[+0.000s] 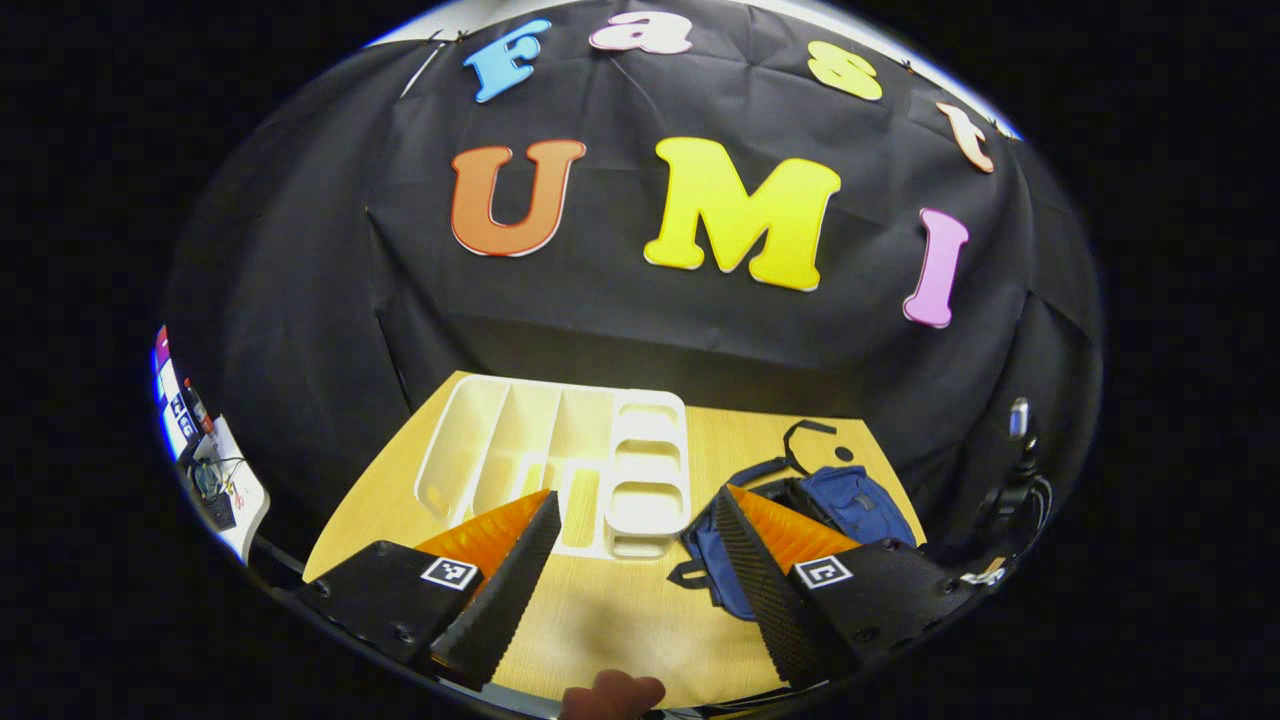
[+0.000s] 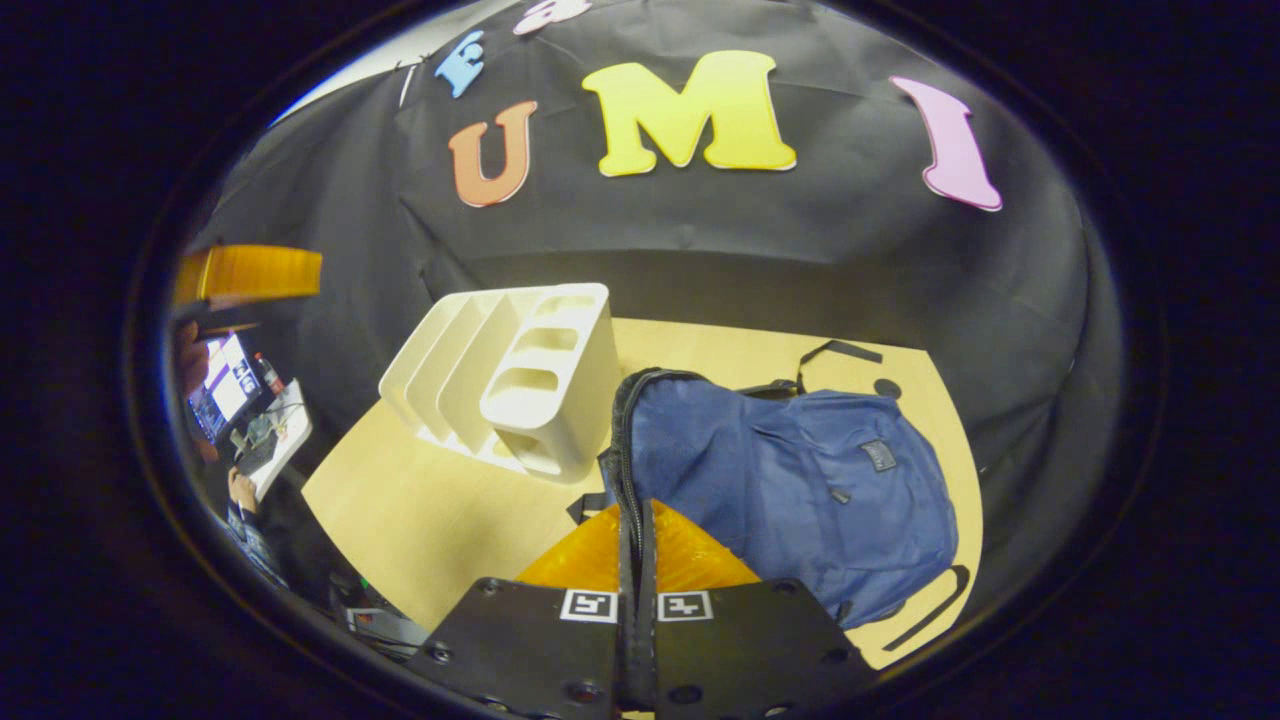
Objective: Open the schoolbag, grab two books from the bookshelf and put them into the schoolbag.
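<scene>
Now unzipping soft navy fabric schoolbag (image 2: 790, 480) at tabletop's right edge, right gripper (image 2: 636, 520) pressed together on zipper; left gripper (image 1: 640, 540) spread, idling. Next: widening opening.

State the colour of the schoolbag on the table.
Dark blue, with black zip and straps: the schoolbag shows best in the right gripper view.

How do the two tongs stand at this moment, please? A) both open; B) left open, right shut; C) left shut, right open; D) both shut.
B: in the left gripper view the left tongs gape wide over the wooden table, while in the right gripper view the right tongs are pressed together at the edge of the blue schoolbag.
</scene>
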